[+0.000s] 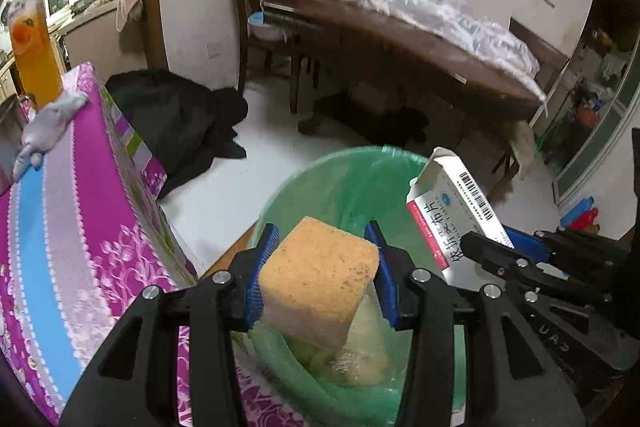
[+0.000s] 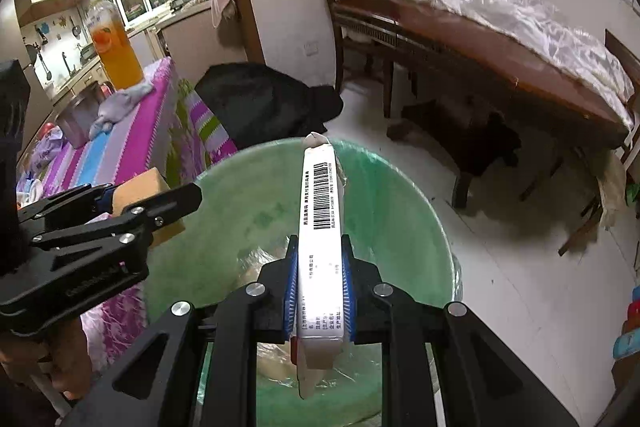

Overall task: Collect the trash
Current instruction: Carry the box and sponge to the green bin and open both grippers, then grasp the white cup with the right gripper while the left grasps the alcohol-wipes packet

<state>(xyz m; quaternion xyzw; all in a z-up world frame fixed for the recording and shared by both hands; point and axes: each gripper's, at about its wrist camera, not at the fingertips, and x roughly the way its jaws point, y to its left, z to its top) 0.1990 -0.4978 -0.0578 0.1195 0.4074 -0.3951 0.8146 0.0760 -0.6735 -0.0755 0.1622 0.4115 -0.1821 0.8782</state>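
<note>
The left gripper (image 1: 320, 251) tips down over the green bin (image 1: 352, 167) and pinches a yellow sponge block (image 1: 318, 279) between its blue pads (image 1: 262, 267). The sponge hangs right over the open mouth of the bin. It is orange-yellow on top with small dark specks, and paler on the lower side.

The right gripper (image 2: 319, 267) tips down too, just to the right of the left one. Its jaws are pressed tight on a flat white box (image 2: 320, 227), held by its thin sides. The box sticks out over the middle of the bin.

The left view shows the wide face of the box (image 1: 452, 215), with a red stripe, big printed letters and an open flap at the far end. The right view shows only its thin edge, with a barcode (image 2: 323, 197). The right view looks deeper into the bin, where crinkly clear plastic (image 2: 272, 367) lies at the bottom.

On the left is a table with a pink and blue cloth (image 1: 60, 211). A tall bottle of orange drink (image 2: 116, 51) stands on it, at the far end
</note>
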